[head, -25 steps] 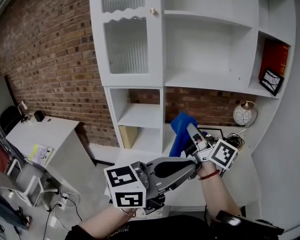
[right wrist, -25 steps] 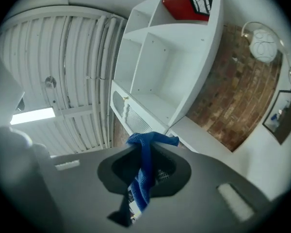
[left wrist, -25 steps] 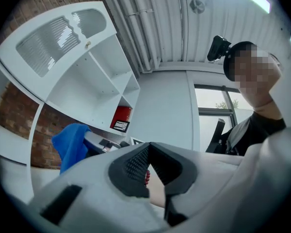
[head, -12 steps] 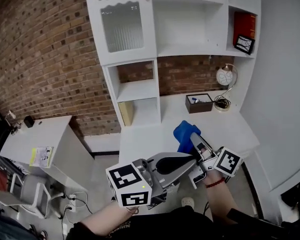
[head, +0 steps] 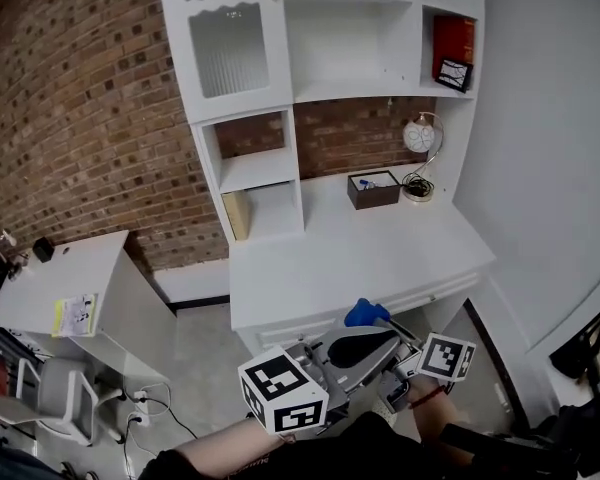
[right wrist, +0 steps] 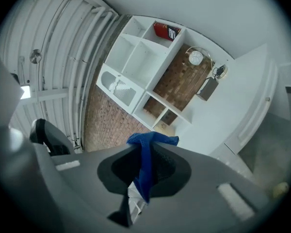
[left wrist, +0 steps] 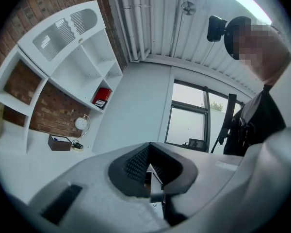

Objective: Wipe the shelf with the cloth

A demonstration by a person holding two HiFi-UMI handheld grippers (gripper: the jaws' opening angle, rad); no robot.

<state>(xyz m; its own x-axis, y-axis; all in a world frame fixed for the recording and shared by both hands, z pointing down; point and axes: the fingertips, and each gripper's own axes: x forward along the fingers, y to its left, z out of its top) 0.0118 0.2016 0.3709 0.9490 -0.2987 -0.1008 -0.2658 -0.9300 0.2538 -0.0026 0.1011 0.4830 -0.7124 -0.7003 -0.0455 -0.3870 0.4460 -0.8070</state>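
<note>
A blue cloth [head: 365, 313] [right wrist: 146, 166] is pinched in my right gripper [head: 383, 321] [right wrist: 145, 144], which is shut on it; a fold sticks out past the tips. My left gripper [head: 392, 340] [left wrist: 149, 147] is shut with nothing between its pads, lying just beside the right one. Both hang low, in front of the white desk's front edge [head: 350, 303]. The white shelf unit [head: 310, 88] [right wrist: 145, 57] stands well beyond them against the brick wall, and neither gripper touches it.
On the desk top sit a brown box [head: 372, 189] and a round lamp [head: 417, 136]. A red book [head: 452, 40] and a small frame [head: 453, 73] stand on an upper shelf, a tan book [head: 236, 214] in a lower cubby. A side table [head: 75, 288] is at left.
Both grippers have dropped back from the shelf cubbies to below the desk's front edge, with the cloth still held. The shelf unit now looks farther away and higher in view.
</note>
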